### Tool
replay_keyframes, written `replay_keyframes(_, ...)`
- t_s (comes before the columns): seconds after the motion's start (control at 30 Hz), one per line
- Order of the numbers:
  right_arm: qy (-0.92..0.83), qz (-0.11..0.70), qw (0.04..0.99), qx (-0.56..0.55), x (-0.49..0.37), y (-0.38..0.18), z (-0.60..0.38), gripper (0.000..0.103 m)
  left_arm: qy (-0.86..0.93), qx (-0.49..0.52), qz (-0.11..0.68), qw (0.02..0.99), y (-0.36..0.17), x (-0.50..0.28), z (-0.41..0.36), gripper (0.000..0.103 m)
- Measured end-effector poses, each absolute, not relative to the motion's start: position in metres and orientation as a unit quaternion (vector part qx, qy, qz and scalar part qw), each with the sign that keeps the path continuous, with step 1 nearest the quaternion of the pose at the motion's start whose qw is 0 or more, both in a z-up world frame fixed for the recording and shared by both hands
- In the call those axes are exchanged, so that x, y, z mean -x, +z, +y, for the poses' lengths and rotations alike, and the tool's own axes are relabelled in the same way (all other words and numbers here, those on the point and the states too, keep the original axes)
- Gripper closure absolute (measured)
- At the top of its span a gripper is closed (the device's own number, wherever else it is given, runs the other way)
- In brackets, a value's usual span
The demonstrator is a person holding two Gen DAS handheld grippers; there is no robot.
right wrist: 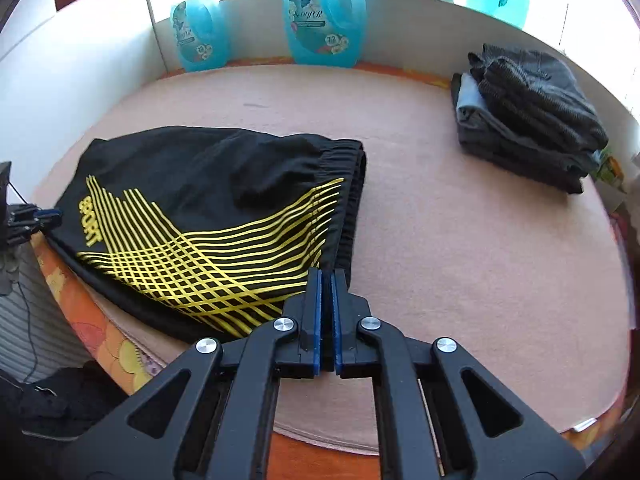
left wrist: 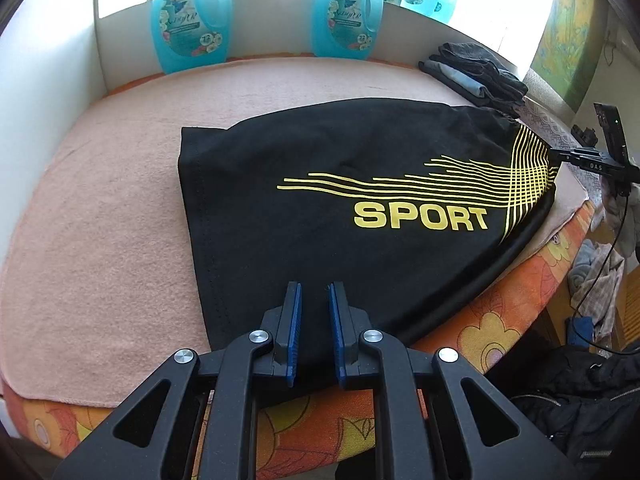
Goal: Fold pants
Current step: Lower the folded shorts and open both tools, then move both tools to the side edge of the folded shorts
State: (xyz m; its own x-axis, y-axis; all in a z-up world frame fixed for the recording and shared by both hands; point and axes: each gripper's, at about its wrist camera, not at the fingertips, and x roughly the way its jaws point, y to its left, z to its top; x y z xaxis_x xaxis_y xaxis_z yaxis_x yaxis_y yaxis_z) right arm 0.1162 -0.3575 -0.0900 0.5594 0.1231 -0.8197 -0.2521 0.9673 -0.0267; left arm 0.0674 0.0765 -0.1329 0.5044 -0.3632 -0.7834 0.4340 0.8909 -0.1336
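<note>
Black pants [left wrist: 328, 208] with a yellow "SPORT" print and yellow stripes lie folded flat on a pink towel [left wrist: 120, 200]. My left gripper [left wrist: 315, 292] sits over the near hem edge, its jaws slightly apart with black cloth between them. In the right wrist view the pants [right wrist: 208, 208] lie to the left, waistband toward the middle. My right gripper [right wrist: 327, 276] is shut on the waistband's near corner. The right gripper also shows at the far right of the left wrist view [left wrist: 560, 156]. The left gripper shows at the left edge of the right wrist view [right wrist: 52, 214].
Blue detergent bottles [left wrist: 192, 20] [right wrist: 324, 20] stand along the white back wall. A stack of folded grey clothes [right wrist: 528, 116] sits at the back right of the towel, and shows in the left wrist view [left wrist: 476, 72]. A floral orange cover [left wrist: 500, 320] edges the surface. A dark jacket [left wrist: 580, 400] lies below.
</note>
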Motion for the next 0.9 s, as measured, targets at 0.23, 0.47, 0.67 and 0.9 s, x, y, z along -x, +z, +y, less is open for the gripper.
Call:
replay_keyframes(0.23,0.12,0.462,0.876,0.071,-0.113,-0.081,-0.353,0.077,-0.227,-0.033,0.449,0.864,-0.13,-0.059,0.088,0.09)
replay_keyframes(0.47,0.161,0.438,0.881,0.08,-0.118,-0.065,-0.321,0.074,-0.188,0.002,0.424,0.886,-0.113,-0.047,0.115,0.09)
replay_keyframes(0.67,0.224,0.415,0.877,0.092,-0.124,-0.051,-0.269,0.074,-0.16,0.034,0.419,0.893,-0.112,-0.052,0.135,0.069)
replay_keyframes(0.9,0.316,0.391,0.856,0.118,-0.132,-0.038,-0.175,0.064,-0.164,0.082,0.428,0.885,-0.119,-0.049,0.142,0.069)
